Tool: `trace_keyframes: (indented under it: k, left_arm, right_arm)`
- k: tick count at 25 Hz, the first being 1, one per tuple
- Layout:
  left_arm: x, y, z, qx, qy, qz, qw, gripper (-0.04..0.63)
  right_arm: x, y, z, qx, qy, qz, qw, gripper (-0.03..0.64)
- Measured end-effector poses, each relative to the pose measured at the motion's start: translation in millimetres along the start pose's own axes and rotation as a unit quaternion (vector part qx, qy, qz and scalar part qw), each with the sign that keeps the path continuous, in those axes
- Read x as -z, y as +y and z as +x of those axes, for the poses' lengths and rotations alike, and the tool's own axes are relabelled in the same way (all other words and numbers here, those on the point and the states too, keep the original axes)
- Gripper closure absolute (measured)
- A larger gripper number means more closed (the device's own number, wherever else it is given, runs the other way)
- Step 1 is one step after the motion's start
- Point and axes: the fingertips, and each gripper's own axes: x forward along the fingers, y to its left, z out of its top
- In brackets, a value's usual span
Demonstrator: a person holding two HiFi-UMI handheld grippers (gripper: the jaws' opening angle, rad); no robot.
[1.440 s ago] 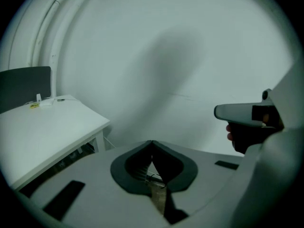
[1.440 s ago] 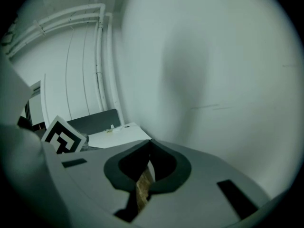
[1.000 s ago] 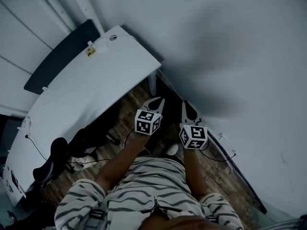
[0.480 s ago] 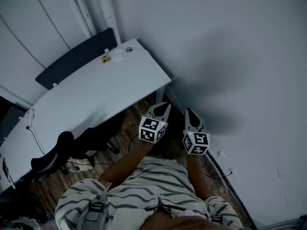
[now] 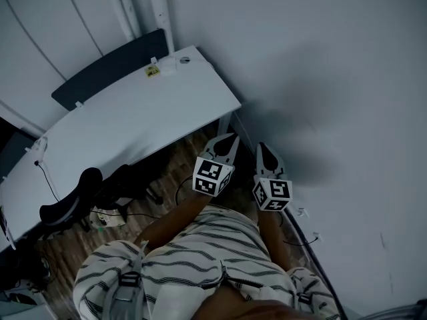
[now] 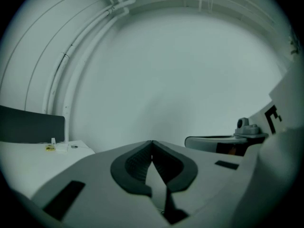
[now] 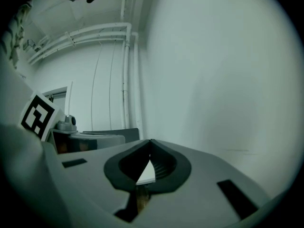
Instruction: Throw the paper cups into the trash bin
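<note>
White wall (image 5: 320, 59) fills the right side, with a white desk (image 5: 133, 122) in the corner, a dark panel (image 5: 107, 69) behind it and a wooden floor (image 5: 177, 169) below. Over the floor by the desk's end, the left gripper (image 5: 231, 139) and right gripper (image 5: 261, 146) are held side by side, pointing toward the wall. Each has its jaws pressed together at the tips, with nothing between them. No view shows the paper cups

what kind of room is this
Probably an office or workroom: a long white desk with a dark divider panel behind it, a black office chair beside it, and cables on the wood-patterned floor.
</note>
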Motion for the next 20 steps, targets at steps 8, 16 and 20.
trace_keyframes:
  k: [8, 16, 20]
  left_arm:
    - [-3.7, 2.6, -0.2, -0.001, -0.01, 0.02, 0.9997, 0.572]
    - [-8.3, 5.5, -0.6, 0.003, -0.016, 0.028, 0.9995, 0.572]
    - [-14.6, 10.2, 7.8, 0.005, -0.026, 0.032, 0.9991, 0.572]
  right_arm:
    - [-7.6, 1.0, 3.6, 0.003, -0.013, -0.013, 1.0, 0.607]
    - [-15.3, -2.4, 2.9, 0.008, -0.028, -0.011, 1.0, 0.607]
    - [-20.2, -9.0, 11.8, 0.007, -0.037, -0.012, 0.999, 0.607]
